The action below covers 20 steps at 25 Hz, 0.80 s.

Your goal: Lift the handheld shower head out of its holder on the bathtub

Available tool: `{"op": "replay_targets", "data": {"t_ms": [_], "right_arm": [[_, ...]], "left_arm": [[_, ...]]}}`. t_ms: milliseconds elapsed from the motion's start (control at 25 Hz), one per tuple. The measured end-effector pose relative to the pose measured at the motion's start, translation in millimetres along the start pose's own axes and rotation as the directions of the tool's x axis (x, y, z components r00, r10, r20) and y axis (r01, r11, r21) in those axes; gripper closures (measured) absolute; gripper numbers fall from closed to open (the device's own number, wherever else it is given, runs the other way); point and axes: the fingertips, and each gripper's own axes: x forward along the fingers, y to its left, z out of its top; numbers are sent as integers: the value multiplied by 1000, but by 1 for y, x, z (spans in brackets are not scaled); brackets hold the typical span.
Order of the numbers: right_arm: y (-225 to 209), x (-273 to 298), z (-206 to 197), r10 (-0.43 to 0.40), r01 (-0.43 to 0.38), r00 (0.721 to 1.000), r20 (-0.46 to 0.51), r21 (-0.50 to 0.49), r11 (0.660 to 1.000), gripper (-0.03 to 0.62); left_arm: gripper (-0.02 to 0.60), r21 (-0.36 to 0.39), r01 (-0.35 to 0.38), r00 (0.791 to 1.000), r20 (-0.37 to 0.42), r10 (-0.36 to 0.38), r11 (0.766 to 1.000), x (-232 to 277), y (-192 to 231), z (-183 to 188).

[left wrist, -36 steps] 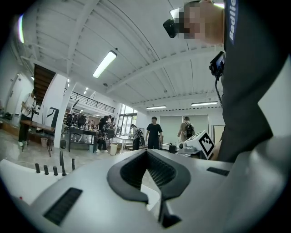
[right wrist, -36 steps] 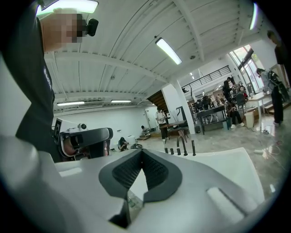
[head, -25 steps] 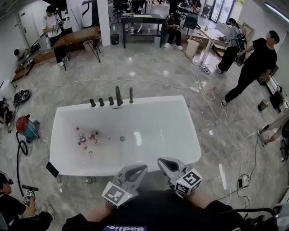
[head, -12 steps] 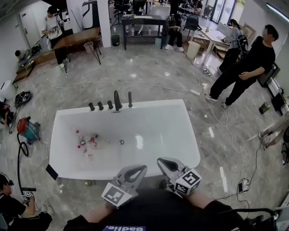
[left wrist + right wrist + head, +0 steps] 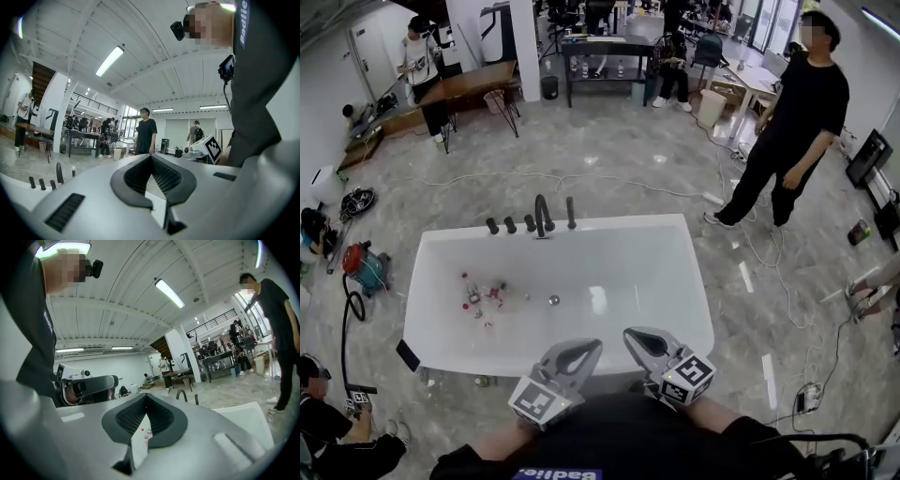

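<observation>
The white bathtub [image 5: 694, 281] lies just ahead of me in the head view. On its far rim stand three dark knobs [image 5: 510, 225], a curved spout [image 5: 544, 216] and the thin dark handheld shower head [image 5: 571, 212], upright in its holder. The shower head [image 5: 73, 173] shows small in the left gripper view, and the shower head [image 5: 196, 399] also beside the spout in the right gripper view. My left gripper [image 5: 595, 345] [image 5: 151, 156] and right gripper [image 5: 628, 333] [image 5: 145, 395] hang side by side over the near rim, both shut and empty, far from the shower head.
Several small bottles [image 5: 483, 295] and a drain [image 5: 553, 300] lie in the tub. A person in black [image 5: 792, 122] stands at the right. A red vacuum [image 5: 361, 267] and a crouching person [image 5: 319, 427] are at the left. Cables [image 5: 759, 272] cross the floor.
The view has moved toward the tub, with both grippers carried along, still shut. The person in black has walked closer at the right.
</observation>
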Motion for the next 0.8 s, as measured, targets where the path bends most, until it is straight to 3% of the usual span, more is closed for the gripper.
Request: {"op": "replay_targets", "data": {"t_ms": [560, 800], "right_arm": [[-57, -24, 10, 50, -51, 999, 15, 7, 999, 592], [-83, -34, 13, 87, -87, 996, 19, 17, 996, 592]], "left_arm": [[577, 20, -77, 997, -1, 77, 997, 63, 1, -5], [575, 41, -109, 993, -38, 111, 993, 92, 0, -8]]}}
